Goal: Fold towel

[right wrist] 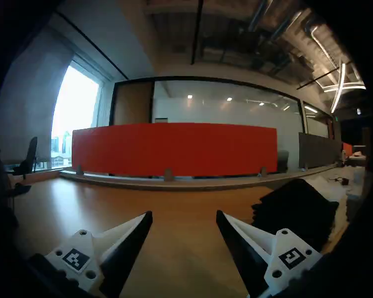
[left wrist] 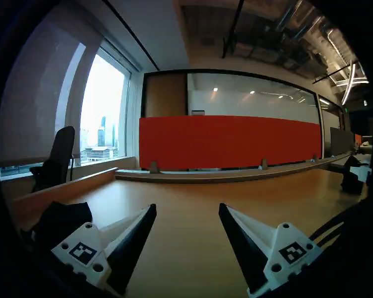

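In the left gripper view, my left gripper (left wrist: 187,206) stands open low over the wooden table (left wrist: 201,198), with nothing between its fingers. A crumpled black towel (left wrist: 62,218) lies on the table just left of its left finger, partly hidden behind it. In the right gripper view, my right gripper (right wrist: 184,213) is also open and holds nothing, hovering over bare table (right wrist: 181,198). A stack of folded black towels (right wrist: 298,208) sits to the right of its right finger.
A red partition (left wrist: 229,141) runs along the table's far edge, also seen as the red partition (right wrist: 174,149). A black office chair (left wrist: 57,159) stands by the window at left. A dark object (left wrist: 353,181) sits at the far right. White items (right wrist: 330,186) lie beyond the stack.
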`<control>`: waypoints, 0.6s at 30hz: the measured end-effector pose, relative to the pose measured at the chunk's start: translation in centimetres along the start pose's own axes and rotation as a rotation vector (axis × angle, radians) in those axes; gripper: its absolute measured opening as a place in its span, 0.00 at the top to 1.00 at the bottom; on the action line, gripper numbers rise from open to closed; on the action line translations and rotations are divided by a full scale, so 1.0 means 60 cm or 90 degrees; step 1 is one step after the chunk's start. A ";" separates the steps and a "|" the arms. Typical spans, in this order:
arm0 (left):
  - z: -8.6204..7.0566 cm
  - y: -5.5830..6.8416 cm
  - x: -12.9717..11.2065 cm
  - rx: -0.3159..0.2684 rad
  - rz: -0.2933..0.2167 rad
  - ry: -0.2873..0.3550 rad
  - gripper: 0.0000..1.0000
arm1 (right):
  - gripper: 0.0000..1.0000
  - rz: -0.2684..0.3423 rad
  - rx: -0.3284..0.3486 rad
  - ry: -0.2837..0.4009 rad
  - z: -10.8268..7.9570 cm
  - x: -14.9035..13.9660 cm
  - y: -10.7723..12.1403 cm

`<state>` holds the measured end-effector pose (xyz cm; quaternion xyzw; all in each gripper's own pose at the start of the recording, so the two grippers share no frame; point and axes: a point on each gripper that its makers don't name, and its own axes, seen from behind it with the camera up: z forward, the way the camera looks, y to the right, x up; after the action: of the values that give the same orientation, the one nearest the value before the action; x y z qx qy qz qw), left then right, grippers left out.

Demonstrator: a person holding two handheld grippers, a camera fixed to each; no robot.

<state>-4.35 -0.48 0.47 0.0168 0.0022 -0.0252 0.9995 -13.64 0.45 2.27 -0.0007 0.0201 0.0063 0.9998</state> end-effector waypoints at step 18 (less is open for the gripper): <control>0.000 0.000 -0.001 0.000 0.000 0.000 0.07 | 0.01 0.002 0.000 -0.002 0.001 -0.001 0.002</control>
<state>-4.38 -0.46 0.45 0.0168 0.0021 -0.0251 0.9995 -13.72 0.59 2.31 -0.0006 0.0189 0.0077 0.9998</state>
